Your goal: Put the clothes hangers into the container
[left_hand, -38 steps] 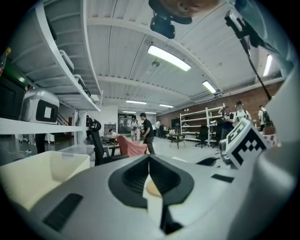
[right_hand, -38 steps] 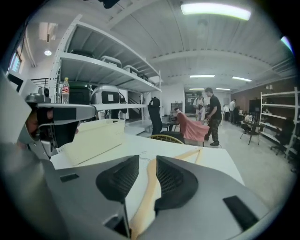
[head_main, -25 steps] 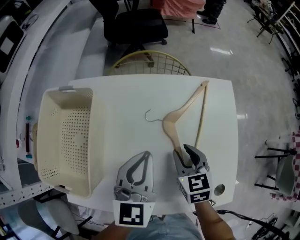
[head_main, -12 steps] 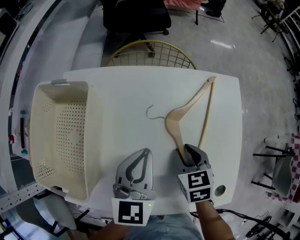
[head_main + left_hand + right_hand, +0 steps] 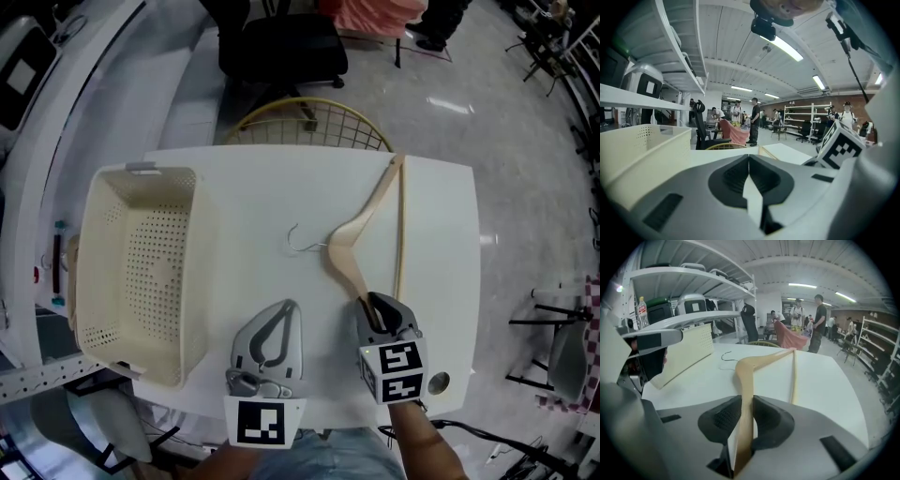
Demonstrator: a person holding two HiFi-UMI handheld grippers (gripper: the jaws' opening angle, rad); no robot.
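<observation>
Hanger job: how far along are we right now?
Nothing is in yet: the container is empty. In hand: the right gripper is closing its fingers on the wooden hanger, which lies on the table. Left: lift it into the container. The left gripper is shut and empty.

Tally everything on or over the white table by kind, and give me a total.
Wooden clothes hanger: 1
Perforated cream container: 1
Handheld grippers: 2 (left gripper shut and empty; right gripper with its fingers closing on the hanger's arm)
Total: 4
</observation>
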